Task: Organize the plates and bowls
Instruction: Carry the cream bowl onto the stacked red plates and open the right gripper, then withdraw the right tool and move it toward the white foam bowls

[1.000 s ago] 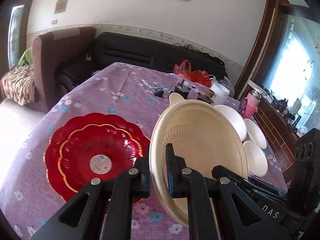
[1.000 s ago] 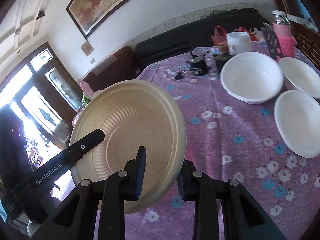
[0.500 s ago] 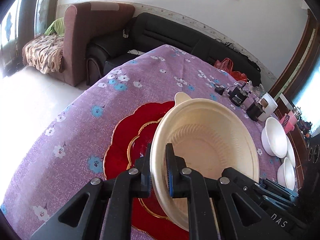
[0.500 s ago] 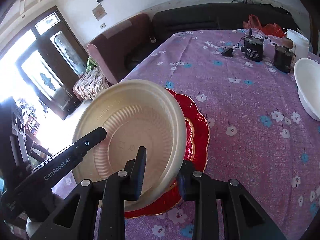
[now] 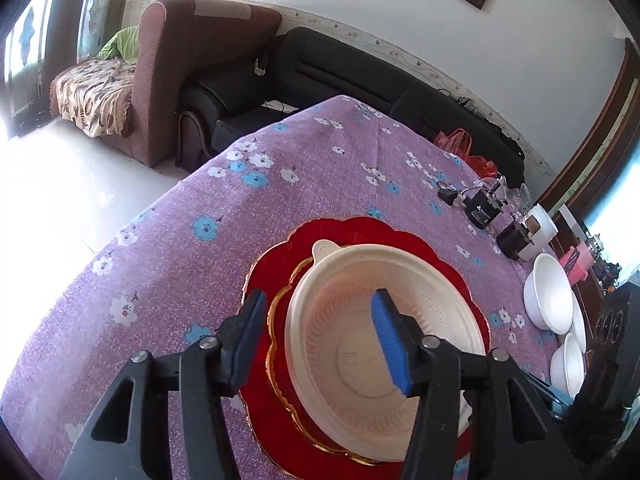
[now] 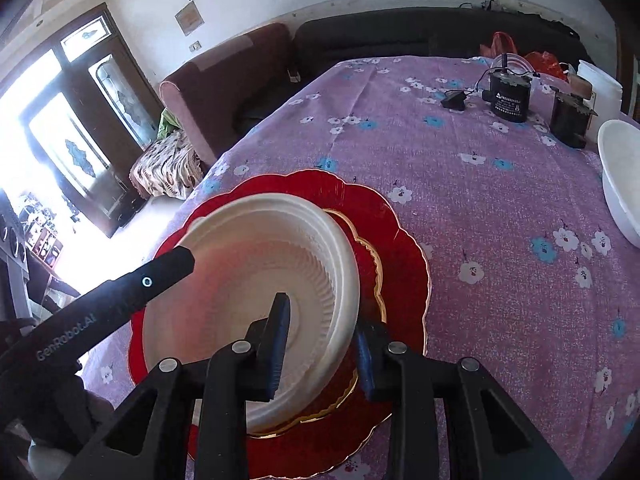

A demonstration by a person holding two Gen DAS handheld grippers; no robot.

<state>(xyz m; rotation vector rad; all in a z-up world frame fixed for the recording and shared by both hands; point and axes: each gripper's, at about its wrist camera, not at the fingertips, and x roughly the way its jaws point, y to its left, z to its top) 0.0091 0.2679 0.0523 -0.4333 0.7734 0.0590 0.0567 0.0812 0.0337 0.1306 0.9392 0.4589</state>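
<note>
Now the cream bowl [image 5: 384,344] sits on the red scalloped plate [image 5: 344,236], mouth up. It is round, shallow and wide, with fine radial ribs around its inner wall, a flat floor with faint embossed marks, and a small tab on the far rim that points away toward the sofa [image 5: 360,76]. Being round, it has no long axis. The plate, gold-edged, lies flat on the purple flowered tablecloth [image 5: 280,184].

The left gripper [image 5: 318,330] has just been opening: its blue-padded fingers [image 5: 390,344] stand apart, straddling the near rim without pressing it. The right gripper [image 6: 322,344] has eased open slightly too; its jaws bracket the bowl's rim [image 6: 348,280], with a gap showing at the pads.
</note>
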